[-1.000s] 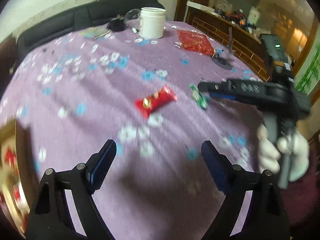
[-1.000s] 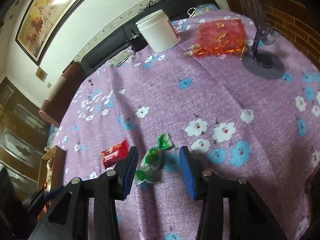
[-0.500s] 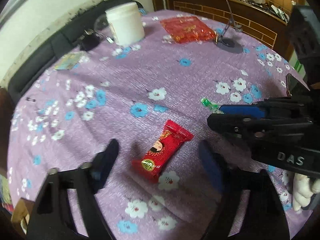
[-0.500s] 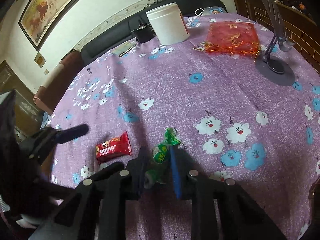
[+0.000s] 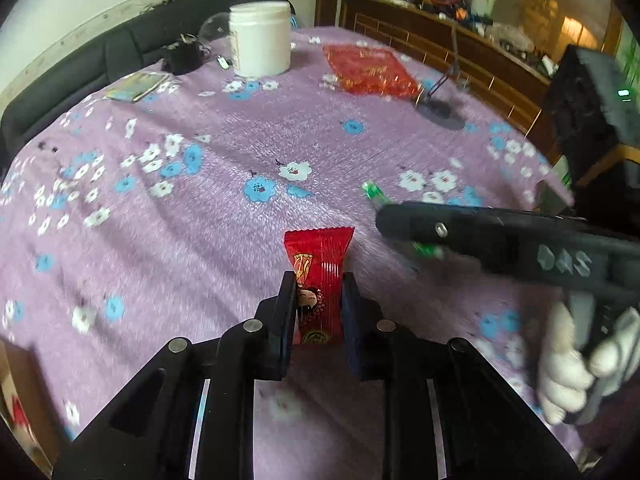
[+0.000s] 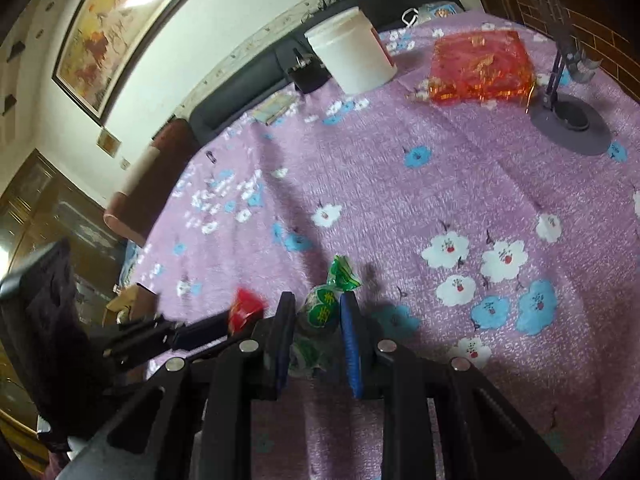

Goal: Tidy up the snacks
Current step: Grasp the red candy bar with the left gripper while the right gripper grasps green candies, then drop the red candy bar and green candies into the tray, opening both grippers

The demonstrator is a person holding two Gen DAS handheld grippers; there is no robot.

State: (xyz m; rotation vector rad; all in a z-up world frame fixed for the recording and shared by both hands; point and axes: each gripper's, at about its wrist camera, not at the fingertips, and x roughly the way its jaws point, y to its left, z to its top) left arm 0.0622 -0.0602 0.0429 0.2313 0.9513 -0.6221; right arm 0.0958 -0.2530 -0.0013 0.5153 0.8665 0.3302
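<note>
My left gripper (image 5: pixel 318 312) sits low in the centre of its frame, jaws pinched in on the red candy wrapper (image 5: pixel 319 276), its far end fanning out past my fingertips over the purple floral tablecloth (image 5: pixel 224 128). To the right of that, my right gripper (image 5: pixel 404 224) cuts across the frame, a white-gloved hand (image 5: pixel 580 372) on its handle at the lower right, green wrapper peeking out around its tip.

Over in the right wrist view, my right gripper (image 6: pixel 316 320) has its 2 jaws narrow on the green candy (image 6: pixel 324 312), the twisted end poking up beyond the pads. At lower left, the left gripper carries its red wrapper.

Further back, centre right, white and blue printed flowers. Beyond those, at the right edge, a dark phone stand (image 6: pixel 568 120) on its round base. Upper right, a red foil bag (image 6: pixel 480 68) lies flat. Upper centre, a white tub (image 6: pixel 352 56) stands upright, a black sofa (image 6: pixel 248 80) behind the table.
</note>
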